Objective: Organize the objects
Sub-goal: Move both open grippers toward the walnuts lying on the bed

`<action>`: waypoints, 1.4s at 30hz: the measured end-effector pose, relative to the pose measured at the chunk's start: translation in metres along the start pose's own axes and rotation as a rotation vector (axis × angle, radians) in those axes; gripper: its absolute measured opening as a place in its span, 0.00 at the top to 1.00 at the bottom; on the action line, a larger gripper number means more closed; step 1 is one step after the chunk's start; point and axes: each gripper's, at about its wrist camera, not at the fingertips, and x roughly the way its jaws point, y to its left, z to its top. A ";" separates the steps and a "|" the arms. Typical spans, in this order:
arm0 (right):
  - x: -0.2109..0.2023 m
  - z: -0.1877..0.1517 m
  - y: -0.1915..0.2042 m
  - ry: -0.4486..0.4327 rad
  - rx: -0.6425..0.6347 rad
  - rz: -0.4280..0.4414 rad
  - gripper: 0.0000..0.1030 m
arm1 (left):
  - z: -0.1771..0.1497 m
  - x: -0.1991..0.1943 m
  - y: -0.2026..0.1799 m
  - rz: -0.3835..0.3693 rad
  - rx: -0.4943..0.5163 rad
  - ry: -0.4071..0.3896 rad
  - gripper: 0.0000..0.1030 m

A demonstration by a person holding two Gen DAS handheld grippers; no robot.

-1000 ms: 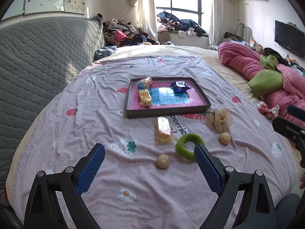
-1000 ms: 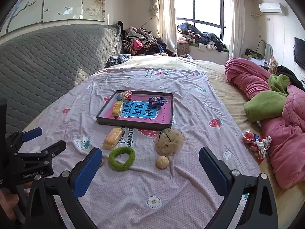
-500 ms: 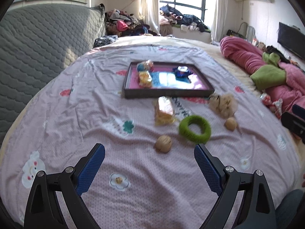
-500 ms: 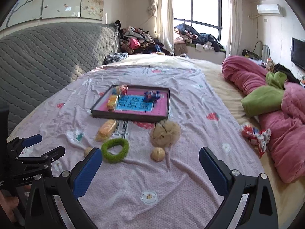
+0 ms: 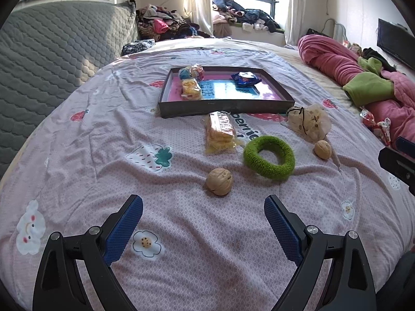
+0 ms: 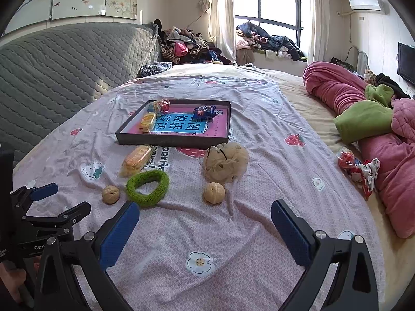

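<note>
A dark tray (image 5: 225, 108) (image 6: 171, 141) with a pink and blue floor holds three snack packets. In front of it on the bedspread lie a yellow biscuit packet (image 5: 220, 132) (image 6: 136, 159), a green knitted ring (image 5: 269, 154) (image 6: 147, 188), a beige mesh puff (image 5: 310, 123) (image 6: 225, 162) and two walnuts (image 5: 219, 181) (image 6: 214, 193). My left gripper (image 5: 203, 211) is open, just short of the near walnut. My right gripper (image 6: 205, 220) is open, just short of the other walnut. The left gripper's body shows at the right wrist view's left edge (image 6: 46, 217).
A grey quilted headboard (image 5: 52, 51) runs along the left. A pink and green quilt (image 6: 371, 119) is heaped on the right, with a red and white packet (image 6: 358, 168) beside it. Clothes are piled by the window (image 5: 233, 18).
Both grippers have moved forward and lower toward the objects on the bedspread; the walnuts and ring appear closer. Both stay open. No object has moved.
</note>
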 end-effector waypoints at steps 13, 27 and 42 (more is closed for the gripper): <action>0.043 0.006 0.000 0.046 -0.046 -0.025 0.01 | 0.006 0.033 0.004 0.009 0.006 0.034 0.08; 0.095 0.002 -0.014 0.135 -0.021 -0.004 0.01 | 0.012 0.061 -0.001 -0.015 0.008 0.063 0.08; 0.116 0.001 -0.008 0.170 -0.044 0.002 0.01 | 0.018 0.077 -0.004 -0.010 0.015 0.075 0.08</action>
